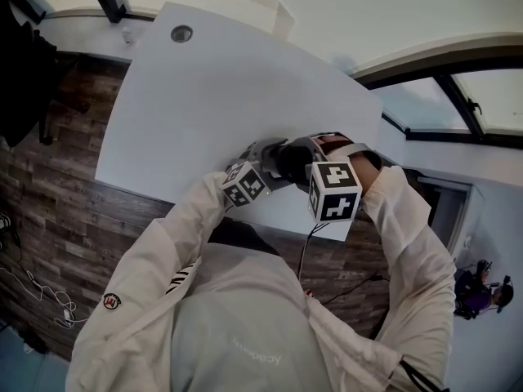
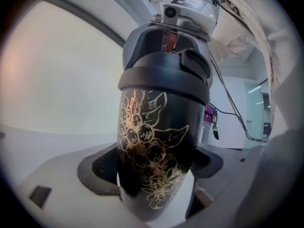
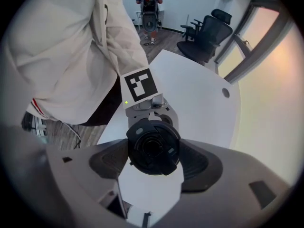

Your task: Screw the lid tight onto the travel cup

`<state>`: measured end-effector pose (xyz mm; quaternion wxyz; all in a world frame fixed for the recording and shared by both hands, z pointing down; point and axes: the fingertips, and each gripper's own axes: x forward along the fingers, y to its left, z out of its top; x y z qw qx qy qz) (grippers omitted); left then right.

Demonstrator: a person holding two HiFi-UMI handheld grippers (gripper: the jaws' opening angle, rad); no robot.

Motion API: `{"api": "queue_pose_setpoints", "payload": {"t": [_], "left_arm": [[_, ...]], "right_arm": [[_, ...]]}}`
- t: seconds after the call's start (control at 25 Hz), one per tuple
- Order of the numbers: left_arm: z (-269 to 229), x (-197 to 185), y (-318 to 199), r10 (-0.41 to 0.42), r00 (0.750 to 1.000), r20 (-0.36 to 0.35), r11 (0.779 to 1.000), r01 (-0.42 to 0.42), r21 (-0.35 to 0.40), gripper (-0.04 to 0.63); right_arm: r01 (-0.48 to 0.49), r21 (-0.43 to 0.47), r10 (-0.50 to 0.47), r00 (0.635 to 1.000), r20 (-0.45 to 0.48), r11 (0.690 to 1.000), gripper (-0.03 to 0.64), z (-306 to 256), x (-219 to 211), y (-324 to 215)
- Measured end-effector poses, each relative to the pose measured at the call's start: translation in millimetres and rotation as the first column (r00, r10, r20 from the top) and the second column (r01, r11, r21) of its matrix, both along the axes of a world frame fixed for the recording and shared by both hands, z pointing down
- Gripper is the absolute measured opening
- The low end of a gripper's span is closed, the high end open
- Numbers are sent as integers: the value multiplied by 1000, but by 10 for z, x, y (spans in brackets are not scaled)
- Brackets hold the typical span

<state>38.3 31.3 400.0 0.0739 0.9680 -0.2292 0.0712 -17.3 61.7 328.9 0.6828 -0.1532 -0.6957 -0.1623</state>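
Note:
The travel cup (image 2: 156, 141) is black with a gold floral print and stands upright between the pads of my left gripper (image 2: 154, 175), which is shut on its body. Its black lid (image 2: 166, 75) sits on the cup's mouth. My right gripper (image 3: 154, 163) comes down from above with its pads against opposite sides of the lid (image 3: 153, 146), shut on it. In the head view both grippers meet over the near edge of the white table (image 1: 229, 96), and only their marker cubes (image 1: 335, 190) show clearly there.
The white table (image 3: 199, 94) has a round cable hole (image 1: 181, 33) at its far end. A black office chair (image 3: 206, 30) and a standing person (image 3: 149, 4) are beyond it. Cables lie on the floor (image 1: 41, 296) to the left.

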Motion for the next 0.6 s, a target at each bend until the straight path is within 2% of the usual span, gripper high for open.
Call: {"api": "queue_pose_setpoints", "payload": {"t": [0.16, 0.28, 0.36, 0.44, 0.52, 0.6], "left_arm": [[-2, -5, -7, 0, 1000, 0, 1000, 0, 2, 423], [4, -9, -20, -1, 1000, -1, 1000, 1, 0, 423], [11, -12, -20, -1, 1000, -1, 1000, 1, -1, 423], [13, -15, -18, -1, 1000, -1, 1000, 1, -1, 423], [11, -13, -14, -3, 1000, 0, 1000, 3, -2, 423], [10, -4, -9, -4, 1000, 1, 1000, 4, -3, 423]], "right_arm": [[136, -8, -136, 991, -5, 991, 351, 5, 6, 14], [134, -17, -134, 991, -4, 991, 351, 15, -2, 0], [80, -22, -80, 997, 3, 997, 351, 21, -10, -8], [-41, -35, 42, 999, 12, 999, 351, 20, -25, -25], [-165, -47, 166, 986, 21, 985, 351, 13, -40, -40], [-210, -47, 212, 976, 47, 977, 351, 5, -36, -39]]}}
